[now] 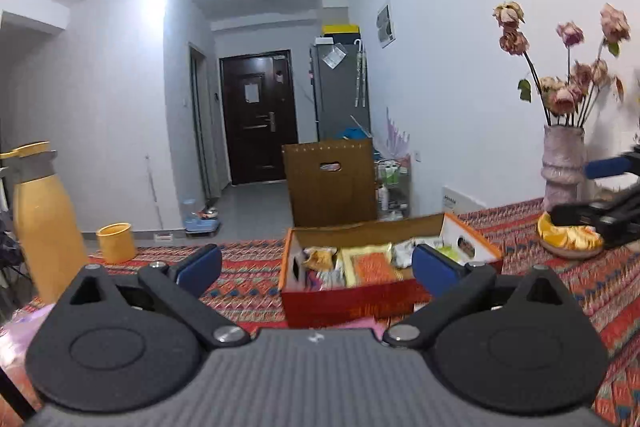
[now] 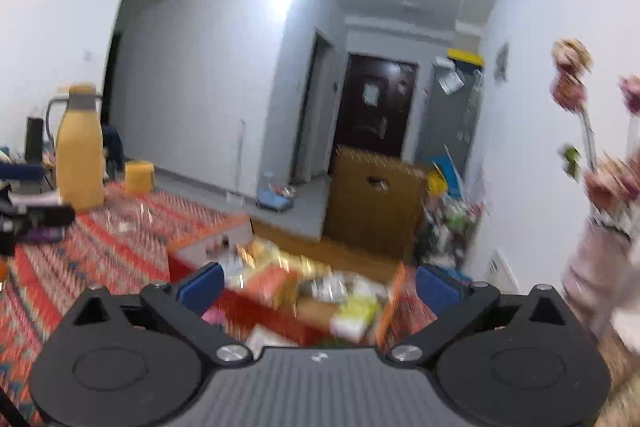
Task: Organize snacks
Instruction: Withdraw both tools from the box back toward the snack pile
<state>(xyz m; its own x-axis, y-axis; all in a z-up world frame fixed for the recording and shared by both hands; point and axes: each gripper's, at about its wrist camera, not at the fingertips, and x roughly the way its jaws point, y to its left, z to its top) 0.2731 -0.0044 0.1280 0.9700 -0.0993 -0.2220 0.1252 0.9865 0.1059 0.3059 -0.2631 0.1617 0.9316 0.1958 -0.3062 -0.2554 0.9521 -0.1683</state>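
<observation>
An open red-and-orange cardboard box [image 1: 352,301] sits on the patterned tablecloth, filled with several snack packets, among them an orange one [image 1: 374,265]. My left gripper [image 1: 316,267] hovers just in front of the box, jaws spread wide with nothing between the blue pads [image 1: 200,265]. In the right wrist view the same box [image 2: 276,311] appears blurred, close under my right gripper [image 2: 320,285], which is also open and empty. Each gripper shows in the other's view: the right gripper [image 1: 592,193] by the vase, the left gripper [image 2: 36,193] at the left edge.
A yellow thermos [image 1: 44,223] and yellow cup [image 1: 117,242] stand at the table's left. A vase of dried roses [image 1: 562,167] and a plate of orange slices [image 1: 570,239] stand at the right by the wall. A brown carton [image 1: 332,183] stands beyond the table.
</observation>
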